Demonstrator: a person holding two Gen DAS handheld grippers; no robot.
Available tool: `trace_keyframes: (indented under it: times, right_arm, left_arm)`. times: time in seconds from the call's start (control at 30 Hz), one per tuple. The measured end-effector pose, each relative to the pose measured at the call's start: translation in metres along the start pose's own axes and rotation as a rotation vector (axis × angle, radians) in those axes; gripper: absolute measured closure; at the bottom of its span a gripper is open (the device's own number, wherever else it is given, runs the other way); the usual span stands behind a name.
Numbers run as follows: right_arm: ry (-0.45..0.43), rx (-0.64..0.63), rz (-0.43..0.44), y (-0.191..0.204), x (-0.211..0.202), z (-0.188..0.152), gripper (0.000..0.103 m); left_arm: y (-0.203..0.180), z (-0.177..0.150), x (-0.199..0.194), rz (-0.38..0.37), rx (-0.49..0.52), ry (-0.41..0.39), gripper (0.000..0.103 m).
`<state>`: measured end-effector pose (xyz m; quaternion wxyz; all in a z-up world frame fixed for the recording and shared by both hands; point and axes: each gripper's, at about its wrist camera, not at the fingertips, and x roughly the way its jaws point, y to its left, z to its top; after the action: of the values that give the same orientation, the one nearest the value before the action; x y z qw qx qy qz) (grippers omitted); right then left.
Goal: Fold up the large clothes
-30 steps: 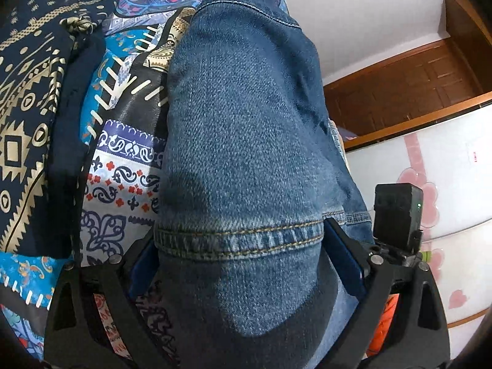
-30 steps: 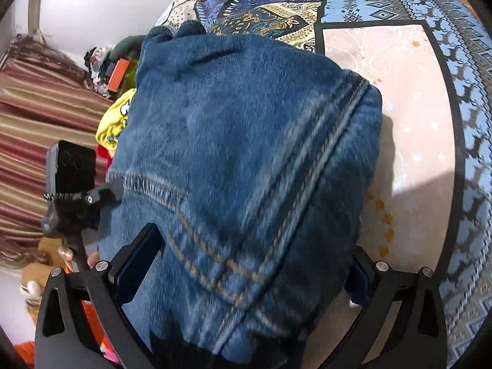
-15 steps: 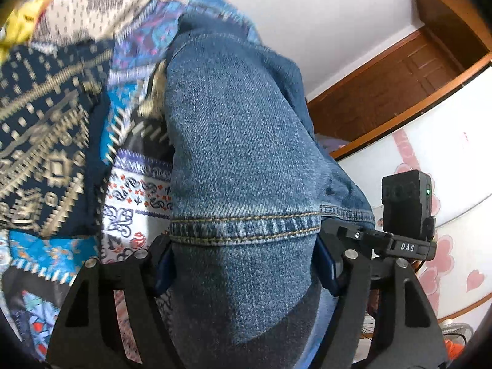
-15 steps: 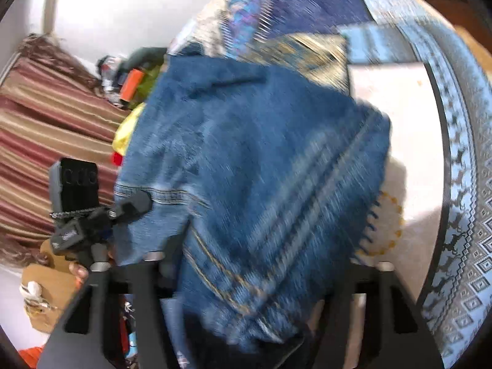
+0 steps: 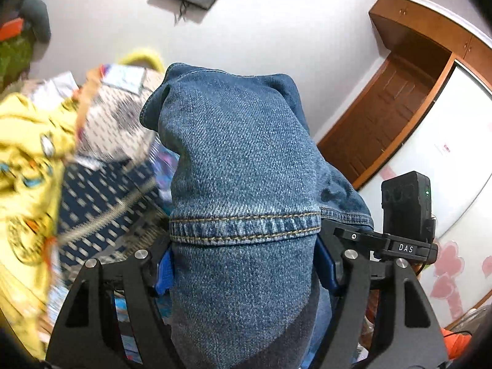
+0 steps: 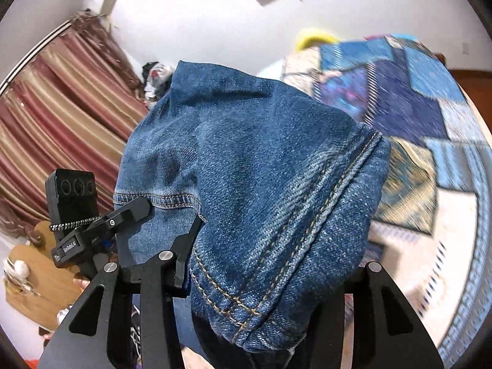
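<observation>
The left gripper [image 5: 244,264] is clamping a bunched fold of the blue denim jeans [image 5: 240,160], its blue-padded fingers [image 5: 164,266] pressing the cloth from both sides just below a stitched hem band. The jaws are standing fairly wide because the bundle between them is thick. Seen from the left wrist, this gripper is pointing forward and moderately downward, with the denim rising ahead of it against the white wall and the brown wooden door [image 5: 390,117] at far right.

The right gripper [image 6: 276,279] is likewise gripping the blue denim jeans [image 6: 261,169], at a thick seamed portion with double orange stitching. One black finger [image 6: 184,255] is bearing against the cloth on the left; the opposite finger is hidden behind the fabric. It is tilted downward to a similar degree.

The jeans are hanging between both tools, above the patterned blue patchwork bedspread [image 6: 430,129]. A yellow printed garment [image 5: 27,160] is lying on the bed at left. Striped maroon curtains [image 6: 61,98] are hanging at far left in the right wrist view.
</observation>
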<state>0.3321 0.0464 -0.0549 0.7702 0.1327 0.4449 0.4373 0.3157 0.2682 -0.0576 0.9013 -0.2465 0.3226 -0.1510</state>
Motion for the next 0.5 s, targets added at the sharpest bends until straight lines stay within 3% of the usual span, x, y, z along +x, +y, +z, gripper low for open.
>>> trace_keyframes:
  times: [0.27,0.5]
  right_arm:
    - [0.030,0.022,-0.006,-0.001,0.081,0.015,0.060]
    - [0.182,0.112,-0.098,-0.054,0.178,0.012,0.059]
  left_arm:
    - [0.082,0.022,0.012,0.082,-0.072,0.030,0.030]
    - [0.191,0.000,0.080,0.152,-0.252,0.200,0.030]
